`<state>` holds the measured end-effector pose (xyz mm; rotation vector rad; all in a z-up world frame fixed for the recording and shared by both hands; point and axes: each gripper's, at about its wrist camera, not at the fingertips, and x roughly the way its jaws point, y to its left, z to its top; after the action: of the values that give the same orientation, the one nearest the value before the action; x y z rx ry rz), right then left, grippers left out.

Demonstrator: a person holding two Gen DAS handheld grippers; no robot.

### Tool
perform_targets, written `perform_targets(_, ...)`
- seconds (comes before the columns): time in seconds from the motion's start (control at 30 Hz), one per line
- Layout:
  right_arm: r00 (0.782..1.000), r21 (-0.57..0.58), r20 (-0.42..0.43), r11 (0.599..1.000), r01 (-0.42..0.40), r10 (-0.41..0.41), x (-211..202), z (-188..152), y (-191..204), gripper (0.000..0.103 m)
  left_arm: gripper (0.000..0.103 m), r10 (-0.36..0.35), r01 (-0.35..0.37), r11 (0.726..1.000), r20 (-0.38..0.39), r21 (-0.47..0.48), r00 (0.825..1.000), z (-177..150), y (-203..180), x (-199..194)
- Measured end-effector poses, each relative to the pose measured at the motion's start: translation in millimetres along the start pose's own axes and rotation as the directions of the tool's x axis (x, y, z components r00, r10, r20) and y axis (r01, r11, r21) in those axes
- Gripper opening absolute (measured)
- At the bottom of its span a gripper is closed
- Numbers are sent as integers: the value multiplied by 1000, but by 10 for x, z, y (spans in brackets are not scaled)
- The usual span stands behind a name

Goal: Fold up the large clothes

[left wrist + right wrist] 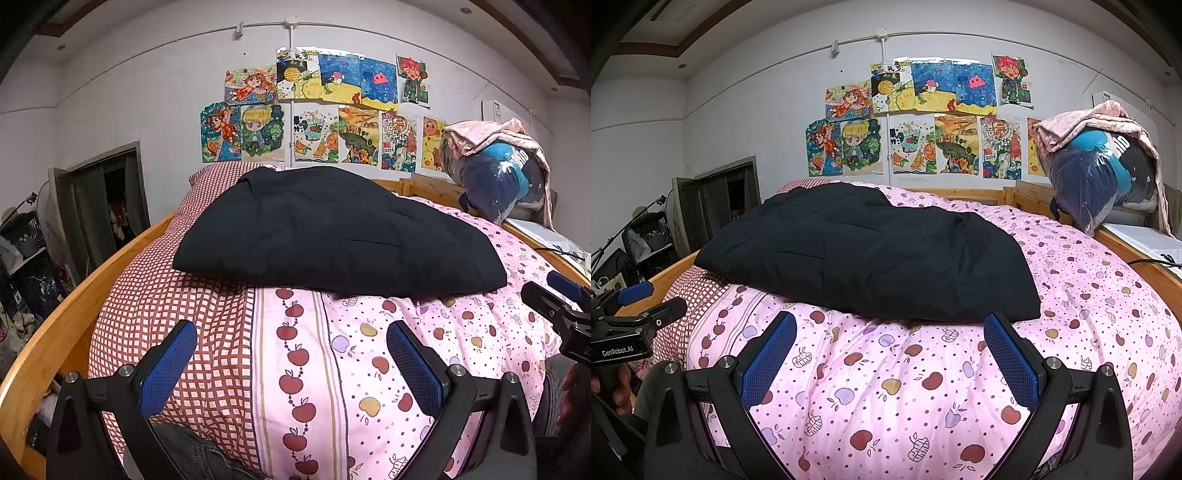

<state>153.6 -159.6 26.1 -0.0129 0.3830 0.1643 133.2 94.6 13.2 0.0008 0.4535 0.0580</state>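
Note:
A black padded garment (pixel 332 236) lies folded into a flat bundle on the pink apple-print quilt (pixel 461 332); it also shows in the right wrist view (pixel 871 258). My left gripper (pixel 291 332) is open and empty, held above the quilt in front of the garment's near edge. My right gripper (pixel 890 325) is open and empty, also just short of the garment's near edge. The right gripper shows at the right edge of the left wrist view (pixel 554 291). The left gripper shows at the left edge of the right wrist view (pixel 646 299).
The bed has a wooden frame (pixel 92 280). A red checked sheet (pixel 155 302) covers its left side. A plastic bag of bedding (pixel 1100 173) sits at the far right. Children's drawings (pixel 923 122) hang on the wall. Crates and clutter (pixel 26 251) stand left by a doorway.

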Motion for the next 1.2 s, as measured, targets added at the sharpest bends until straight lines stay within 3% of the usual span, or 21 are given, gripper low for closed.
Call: perform_targets(1.2, 1000, 1, -1, 1000, 1, -1, 2, 0, 6, 100, 103, -1, 1, 1000, -2, 3, 1000, -6, 24, 4)
